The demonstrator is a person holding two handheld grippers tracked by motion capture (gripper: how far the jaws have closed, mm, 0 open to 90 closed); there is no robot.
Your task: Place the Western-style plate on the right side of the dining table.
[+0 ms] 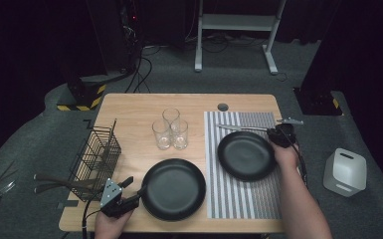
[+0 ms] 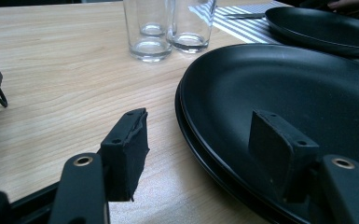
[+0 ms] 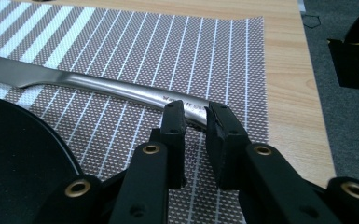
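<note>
Right claw (image 3: 196, 114) closed on handle end of table knife (image 3: 98, 86), pads pinching the steel; knife lying flat on striped placemat (image 3: 168, 46), far-right of worktop (image 1: 129, 107), just beyond far plate (image 1: 246, 155). Left claw (image 2: 205, 135) open, straddling rim of near plate (image 2: 279, 88), gripping nothing. Advised for the lift: keep grip square, raise handle first, keep blade level and clear of plate rim. Faint engraving on handle, unreadable. 3 glasses (image 1: 170, 130) well clear; wire basket (image 1: 97, 157) at left.
</note>
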